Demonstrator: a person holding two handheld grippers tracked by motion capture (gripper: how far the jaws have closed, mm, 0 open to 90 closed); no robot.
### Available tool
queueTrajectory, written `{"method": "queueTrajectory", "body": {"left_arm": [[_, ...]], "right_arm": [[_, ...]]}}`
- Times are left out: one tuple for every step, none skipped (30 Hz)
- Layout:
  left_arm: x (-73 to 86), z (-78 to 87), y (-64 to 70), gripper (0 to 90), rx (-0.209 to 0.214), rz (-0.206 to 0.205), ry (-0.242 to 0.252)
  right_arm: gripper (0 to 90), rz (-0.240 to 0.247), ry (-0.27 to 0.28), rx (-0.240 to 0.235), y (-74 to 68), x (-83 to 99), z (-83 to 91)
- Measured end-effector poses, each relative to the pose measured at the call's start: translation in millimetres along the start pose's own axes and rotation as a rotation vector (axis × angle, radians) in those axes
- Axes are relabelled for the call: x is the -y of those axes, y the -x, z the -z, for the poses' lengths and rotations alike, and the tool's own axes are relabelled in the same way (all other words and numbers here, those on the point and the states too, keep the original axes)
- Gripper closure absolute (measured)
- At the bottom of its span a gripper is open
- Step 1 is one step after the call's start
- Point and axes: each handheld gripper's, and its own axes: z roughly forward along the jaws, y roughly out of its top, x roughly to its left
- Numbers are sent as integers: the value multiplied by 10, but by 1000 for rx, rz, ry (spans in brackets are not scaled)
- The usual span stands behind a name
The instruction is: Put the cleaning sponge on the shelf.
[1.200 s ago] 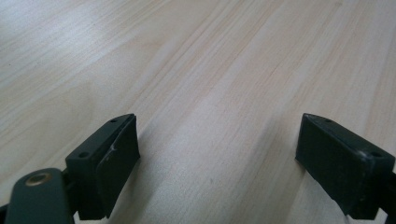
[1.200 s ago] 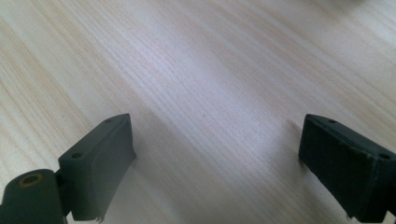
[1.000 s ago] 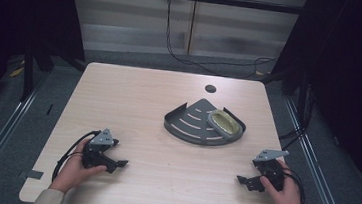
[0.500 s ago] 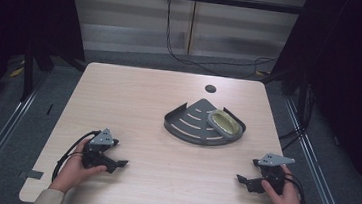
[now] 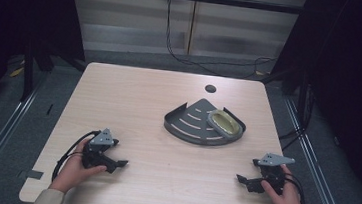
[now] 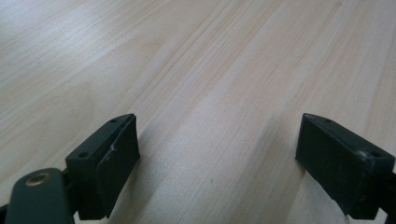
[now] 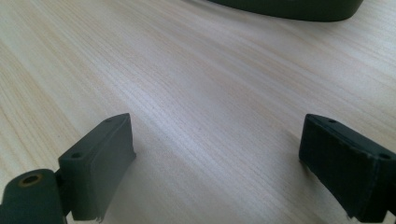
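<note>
A dark grey fan-shaped corner rack lies on the table's right half, and an olive-yellow oval dish rests on its right side. My left gripper sits low at the front left, held by a hand, open with only bare wood between its jaws. At the front right my right gripper is held the same way, open and empty, pointing left. In the right gripper view the rack's curved rim crosses the top edge.
The light wooden table has a round cable hole near its far edge. Black cables trail from both grippers. Metal rails and dark floor flank the table on both sides.
My right gripper has slid a little toward the front edge. The left gripper has stayed put.
</note>
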Motion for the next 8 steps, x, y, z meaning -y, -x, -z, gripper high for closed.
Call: {"method": "queueTrajectory", "body": {"left_arm": [[0,0,0,129,0,0,0],[0,0,0,129,0,0,0],[0,0,0,129,0,-1,0],[0,0,0,129,0,-1,0],[0,1,0,129,0,-1,-1],[0,1,0,129,0,1,-1],[0,0,0,129,0,0,0],[0,0,0,129,0,1,1]], "right_arm": [[95,2,1,0,1,0,0],[95,1,1,0,1,0,0],[95,1,2,-2,1,0,-1],[95,1,1,0,1,0,-1],[95,1,1,0,1,0,0],[95,1,1,0,1,0,0],[95,0,2,-3,1,0,-2],[95,2,0,0,0,-3,-3]]}}
